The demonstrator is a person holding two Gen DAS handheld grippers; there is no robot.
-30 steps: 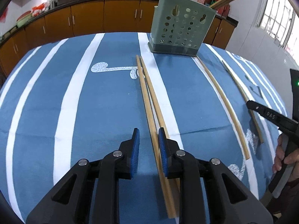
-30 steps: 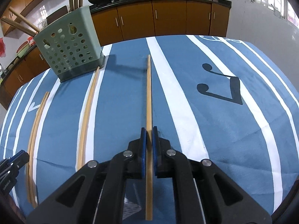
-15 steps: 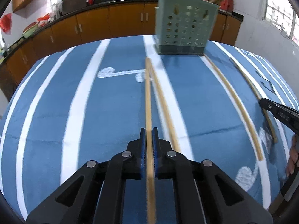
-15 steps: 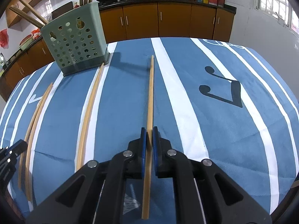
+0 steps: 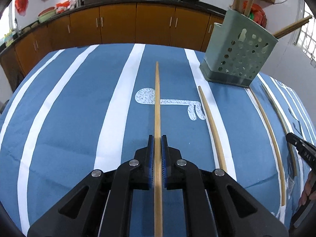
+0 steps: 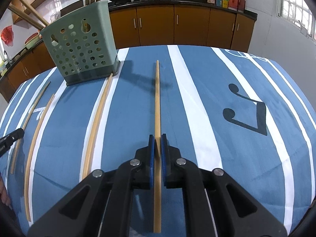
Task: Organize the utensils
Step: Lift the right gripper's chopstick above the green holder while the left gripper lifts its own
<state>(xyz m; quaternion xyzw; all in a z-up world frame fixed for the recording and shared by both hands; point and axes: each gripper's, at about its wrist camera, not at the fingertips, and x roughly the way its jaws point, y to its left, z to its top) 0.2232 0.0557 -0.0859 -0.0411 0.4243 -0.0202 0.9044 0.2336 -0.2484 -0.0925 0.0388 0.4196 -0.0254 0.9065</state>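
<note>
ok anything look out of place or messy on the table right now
Yes: two loose chopsticks lie scattered on the blue striped tablecloth instead of standing in the green utensil holder. Chopsticks already in it lean out at odd angles.

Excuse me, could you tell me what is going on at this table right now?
A person is tidying chopsticks into a green holder on a blue striped tablecloth, with a claw in each hand. The left claw is shut on one chopstick, and the right claw is shut on another chopstick. Several chopsticks already stand in the holder, and two loose chopsticks lie on the cloth.
</note>
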